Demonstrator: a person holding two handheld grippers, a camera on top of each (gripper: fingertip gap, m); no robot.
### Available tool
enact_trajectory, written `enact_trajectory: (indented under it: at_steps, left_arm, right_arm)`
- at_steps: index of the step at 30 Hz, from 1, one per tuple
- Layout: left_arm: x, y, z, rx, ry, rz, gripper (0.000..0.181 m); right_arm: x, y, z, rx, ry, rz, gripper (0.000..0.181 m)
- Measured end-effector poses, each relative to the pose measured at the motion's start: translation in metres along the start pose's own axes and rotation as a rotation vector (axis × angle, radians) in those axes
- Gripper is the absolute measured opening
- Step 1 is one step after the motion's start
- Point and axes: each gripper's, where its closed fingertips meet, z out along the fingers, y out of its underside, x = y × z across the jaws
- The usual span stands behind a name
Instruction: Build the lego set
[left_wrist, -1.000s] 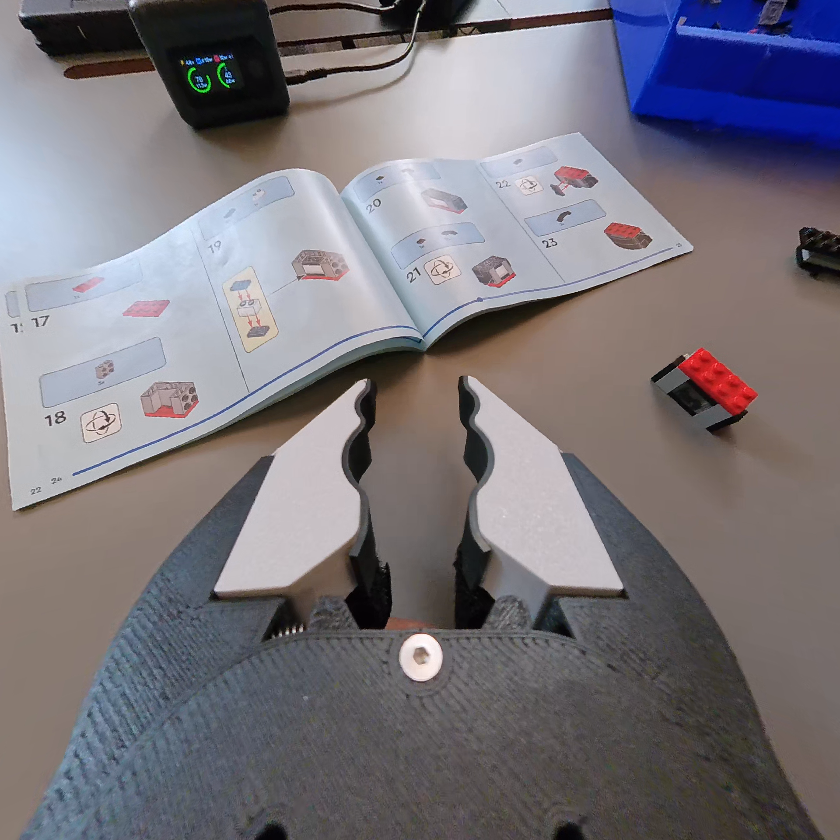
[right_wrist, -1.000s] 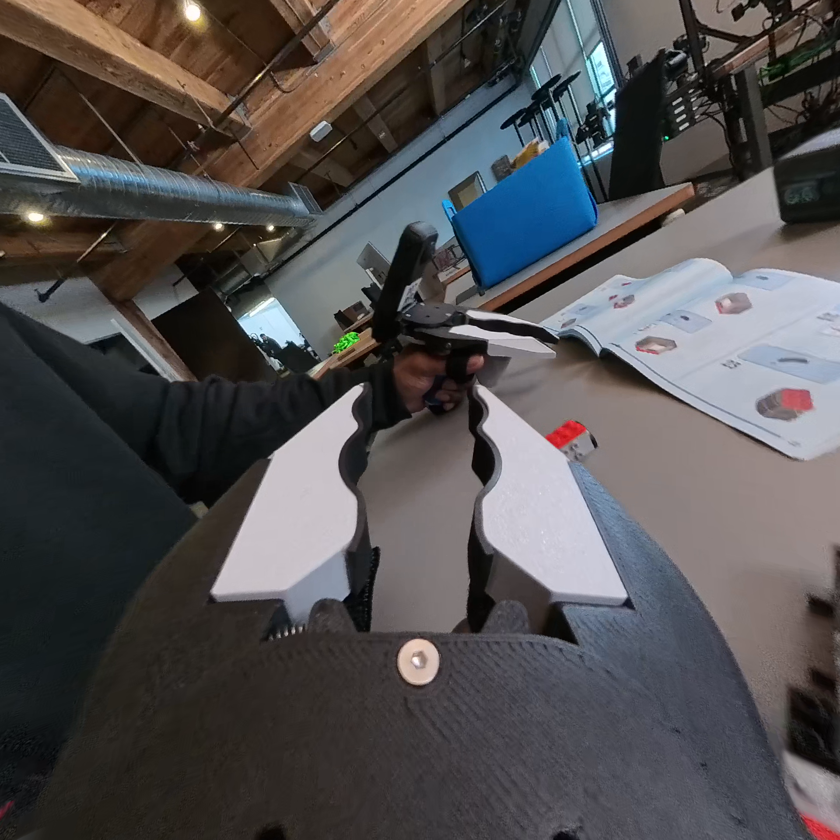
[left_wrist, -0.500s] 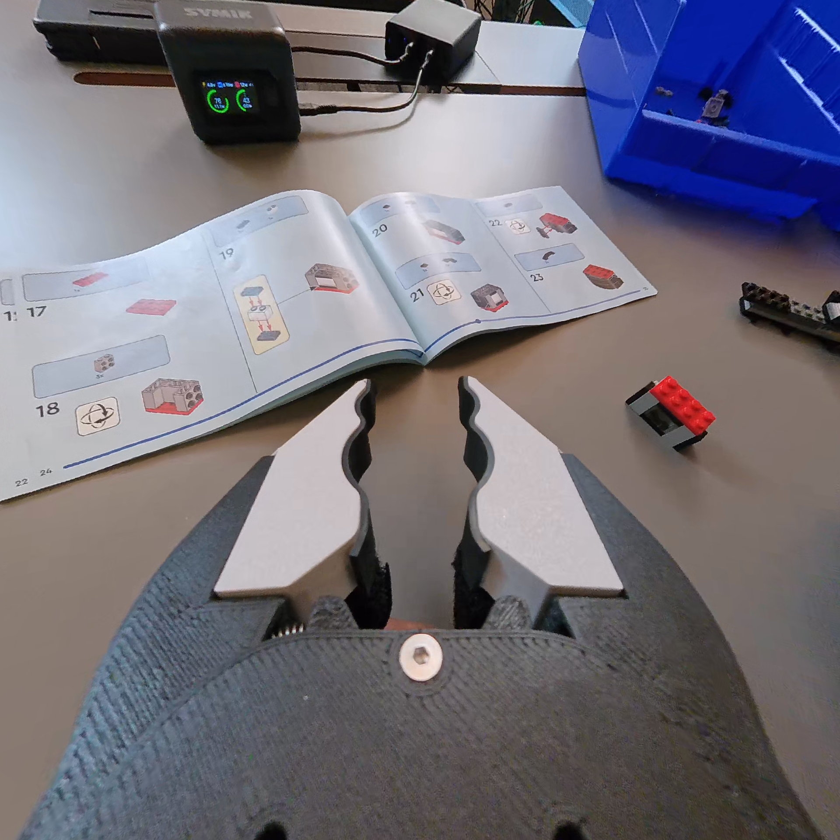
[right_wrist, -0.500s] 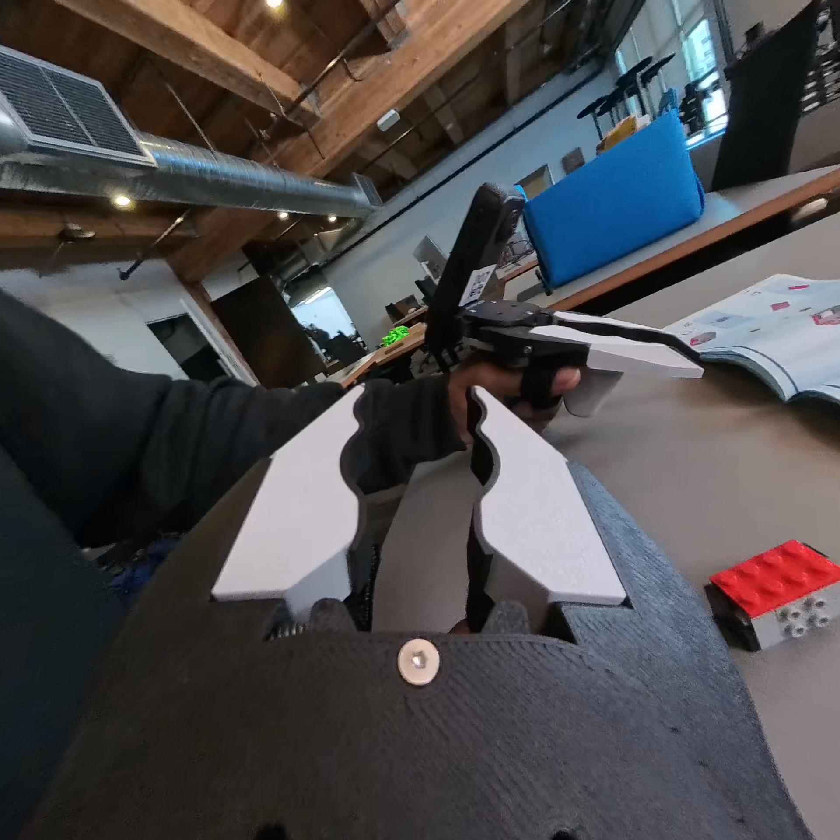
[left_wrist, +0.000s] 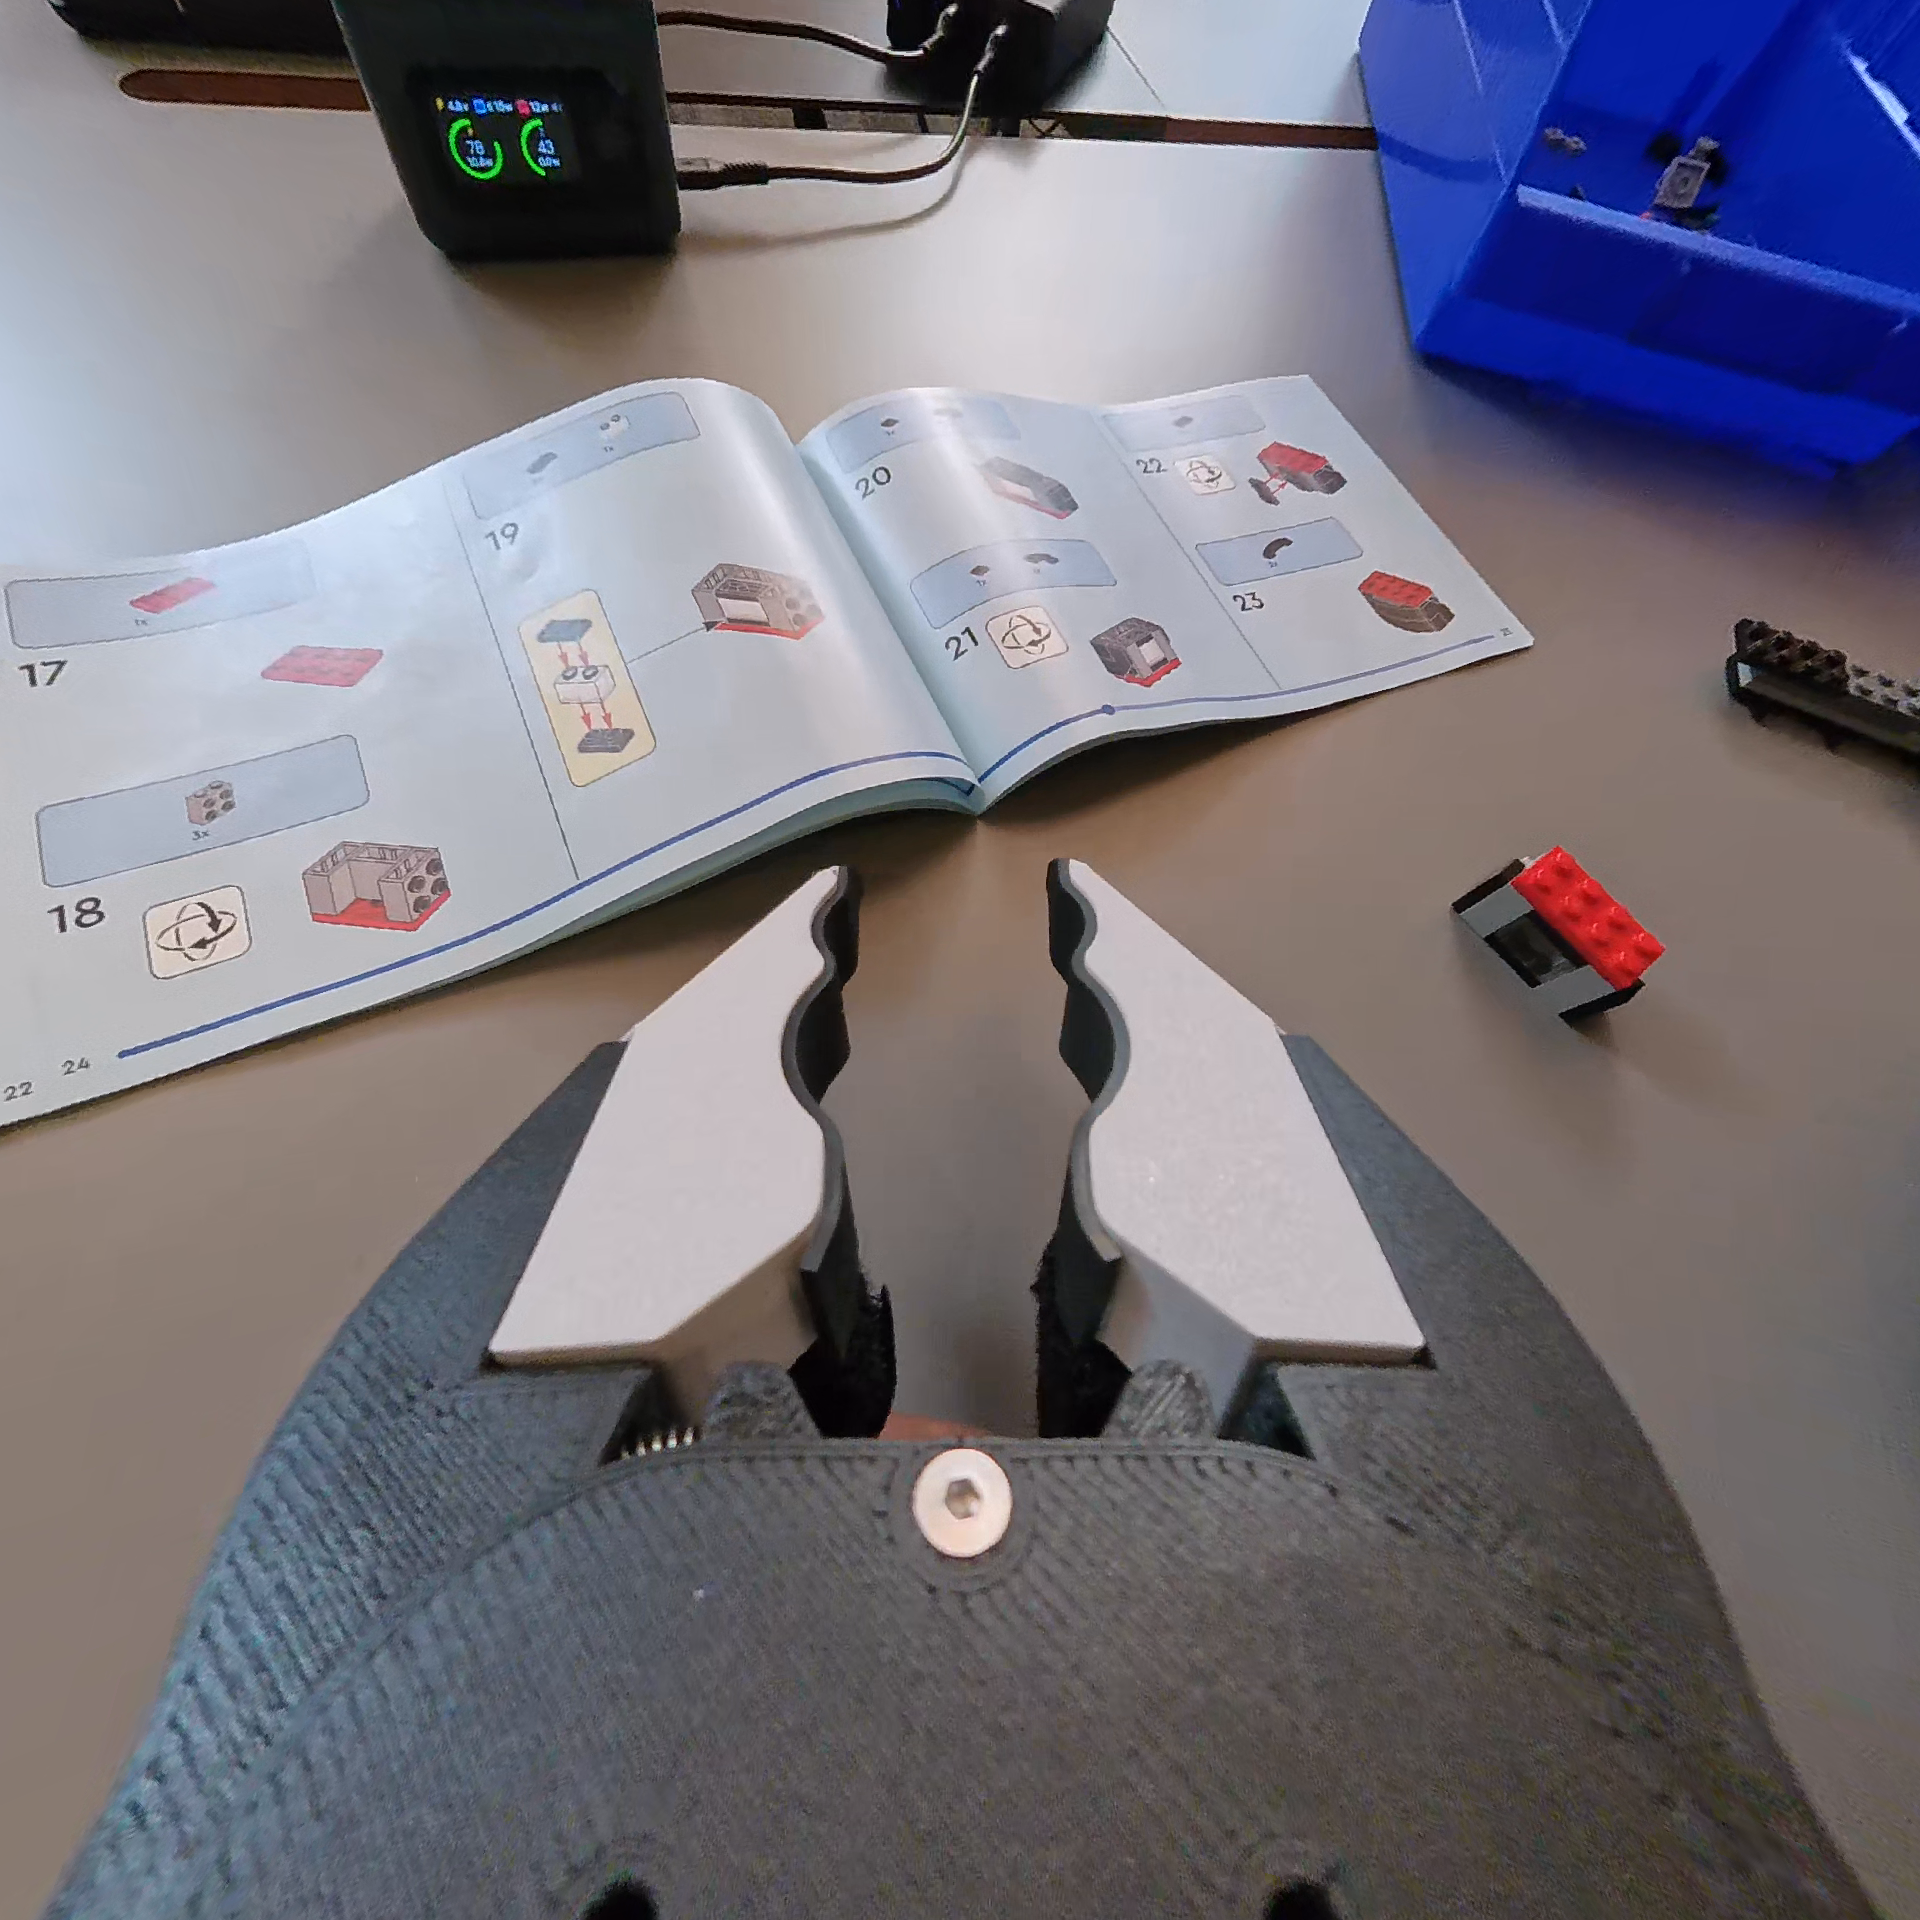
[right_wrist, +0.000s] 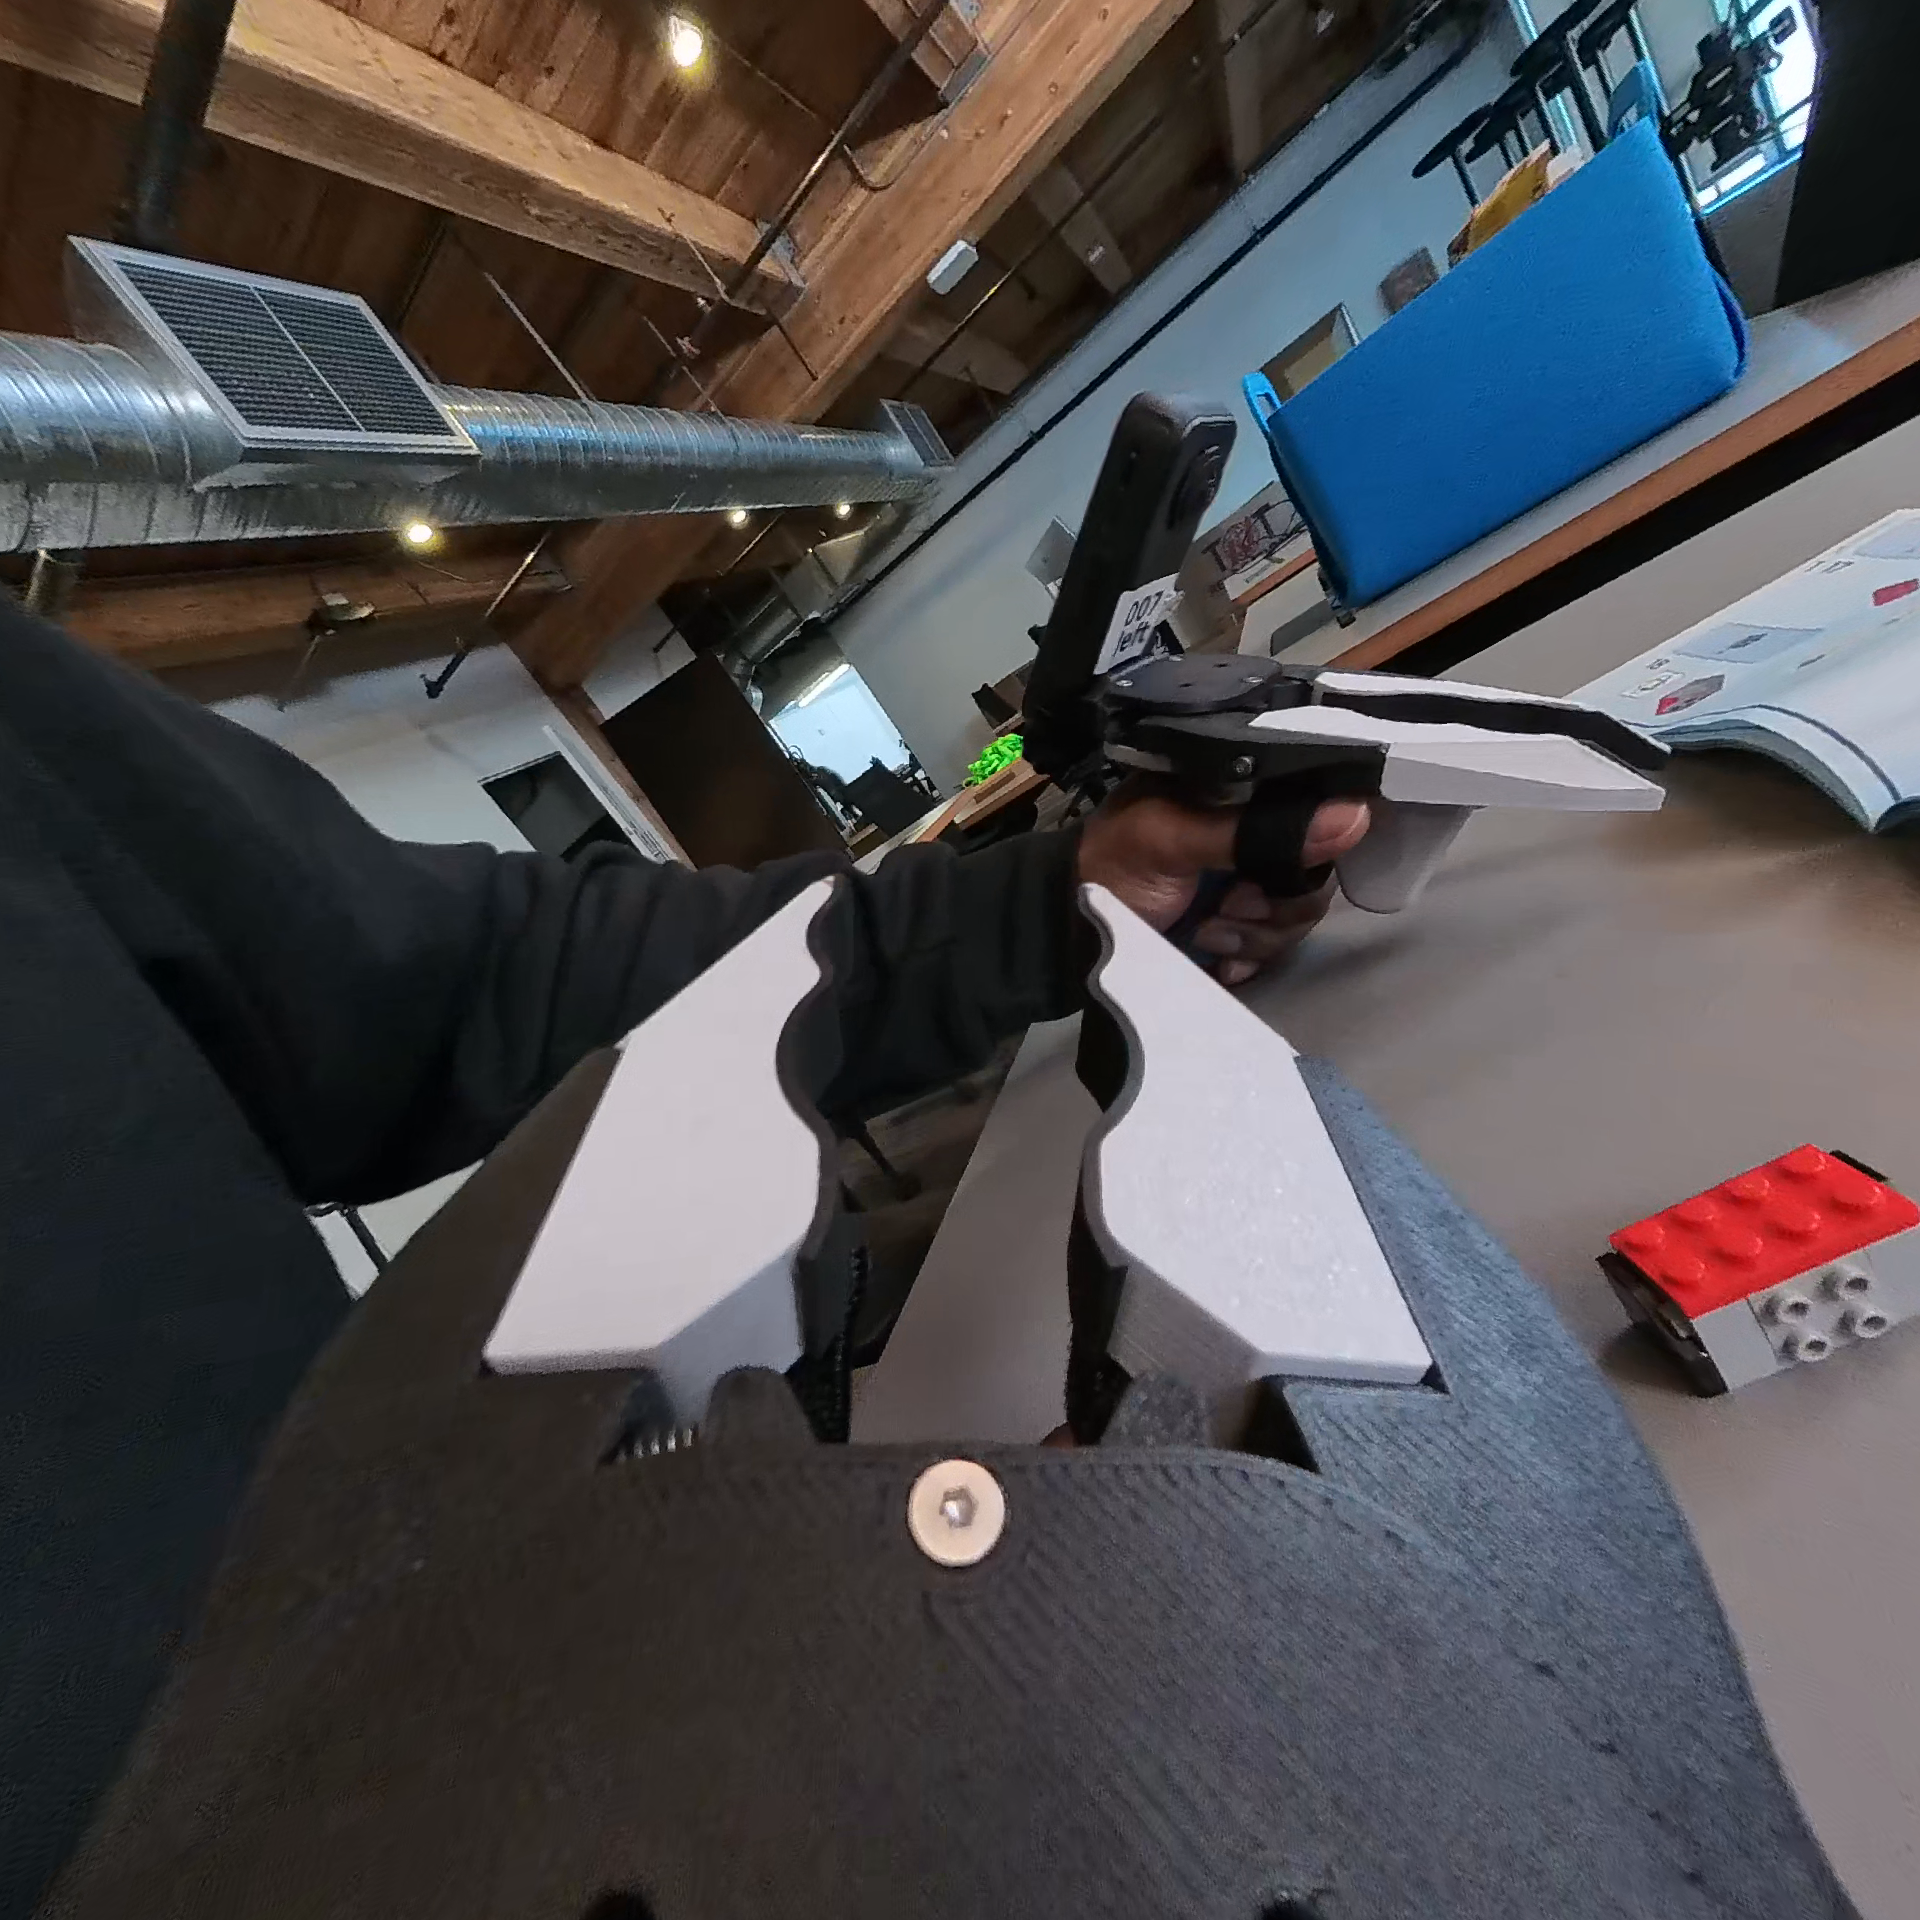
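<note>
Left tool (left_wrist: 948, 883) spread, empty, just short of booklet (left_wrist: 727, 644) edge; right tool (right_wrist: 956, 904) spread beside red-topped block (right_wrist: 1766, 1262).

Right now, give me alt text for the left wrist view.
The left tool hangs open and empty over a grey table, pointing at an open instruction booklet. A small red-topped lego block lies to its right, below a blue bin.

The instruction booklet (left_wrist: 727, 665) lies before the monitor box (left_wrist: 520, 125), left of the brick assembly (left_wrist: 1558, 935).
</note>
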Motion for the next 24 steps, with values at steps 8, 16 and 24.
enact_trajectory:
  at_steps: [8,16,24]
  left_arm:
    - [-0.0012,-0.0031,-0.0029,0.027,0.032,-0.046,0.037]
    - [-0.0011,-0.0032,-0.0030,0.029,0.028,-0.040,0.037]
    - [-0.0015,-0.0024,-0.0021,0.022,0.024,-0.038,0.037]
  right_arm:
    - [0.0000,0.0006,0.0005,-0.006,-0.009,0.012,0.041]
    - [0.0006,0.0010,0.0008,-0.010,-0.010,0.019,0.041]
    - [0.0009,0.0009,0.0004,-0.010,-0.012,0.026,0.041]
